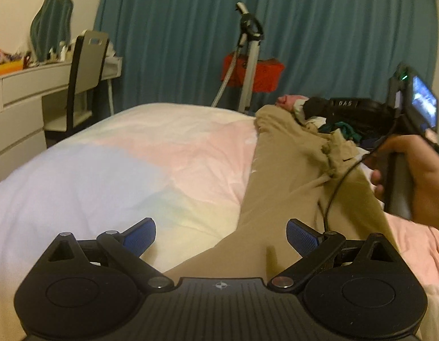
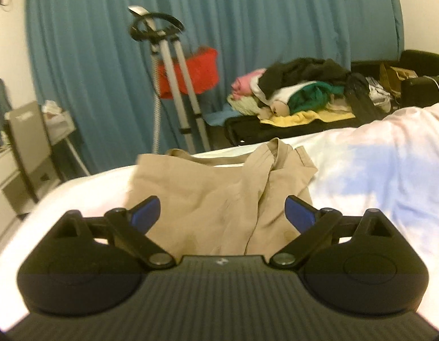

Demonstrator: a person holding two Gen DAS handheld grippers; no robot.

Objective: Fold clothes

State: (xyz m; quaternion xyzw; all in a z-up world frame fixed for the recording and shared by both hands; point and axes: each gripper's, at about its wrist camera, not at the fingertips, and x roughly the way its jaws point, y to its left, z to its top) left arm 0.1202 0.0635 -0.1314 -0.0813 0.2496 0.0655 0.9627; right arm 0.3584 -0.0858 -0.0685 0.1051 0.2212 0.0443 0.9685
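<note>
place: home bedroom | evidence: bed (image 1: 134, 153), teal curtain (image 1: 191, 34), dresser (image 1: 18, 105), clothes pile (image 2: 299, 88)

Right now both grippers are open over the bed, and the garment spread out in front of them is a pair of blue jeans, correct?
Not quite. Both the left gripper and right gripper are open over the bed, but the garment is a pair of khaki trousers, as both wrist views show.

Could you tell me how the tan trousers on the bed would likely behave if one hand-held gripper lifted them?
The tan trousers look floppy: they lie creased and bunched at the waist, so they would probably sag and drape. They seem light, thin cloth. The soft bed cover may wrinkle along if they are dragged.
</note>
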